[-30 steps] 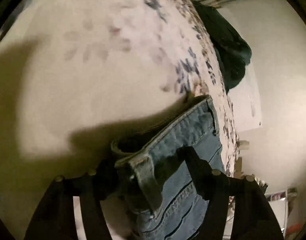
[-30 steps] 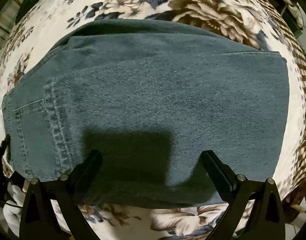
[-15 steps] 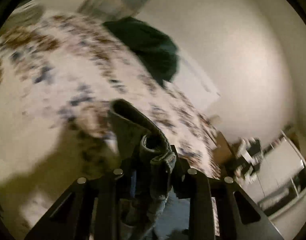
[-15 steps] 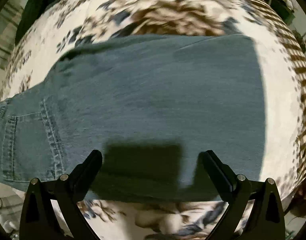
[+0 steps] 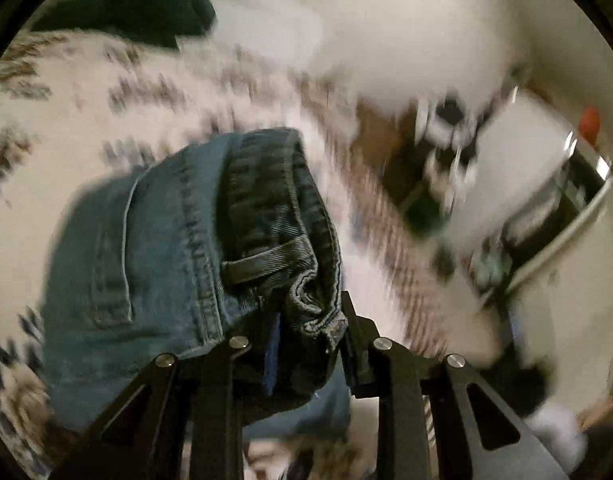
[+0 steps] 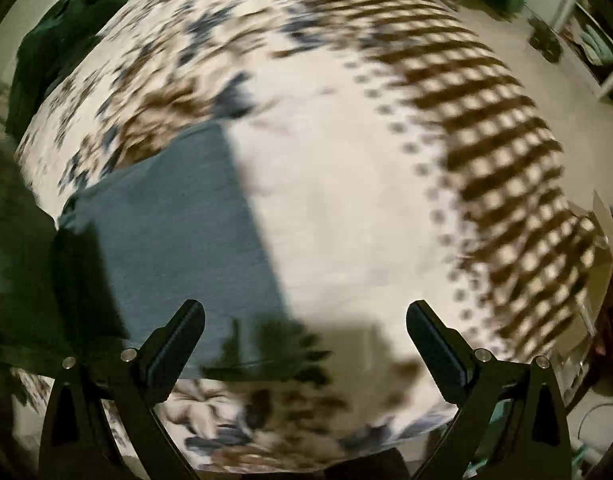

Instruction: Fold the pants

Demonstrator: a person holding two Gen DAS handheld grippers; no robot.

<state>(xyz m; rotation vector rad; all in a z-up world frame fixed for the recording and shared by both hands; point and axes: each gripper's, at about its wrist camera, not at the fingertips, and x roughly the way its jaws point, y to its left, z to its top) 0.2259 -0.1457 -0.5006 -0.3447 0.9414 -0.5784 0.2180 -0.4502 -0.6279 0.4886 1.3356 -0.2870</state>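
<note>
pants (image 5: 154,248), heavy limp denim, pinched at thick waistband (image 5: 302,276) by left gripper (image 5: 306,332); right gripper (image 6: 306,332) spread, free for far edge at 9 o'clock.

Bare floral bedspread (image 6: 346,208) lies open beside the jeans (image 6: 178,232); a dark garment (image 6: 54,48) crowds the far corner.

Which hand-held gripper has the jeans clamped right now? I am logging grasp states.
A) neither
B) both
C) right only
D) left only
D: the left hand-held gripper is shut on the jeans at the bunched waistband, while the right hand-held gripper stands wide open with nothing between its fingers above the floral bedspread.
</note>
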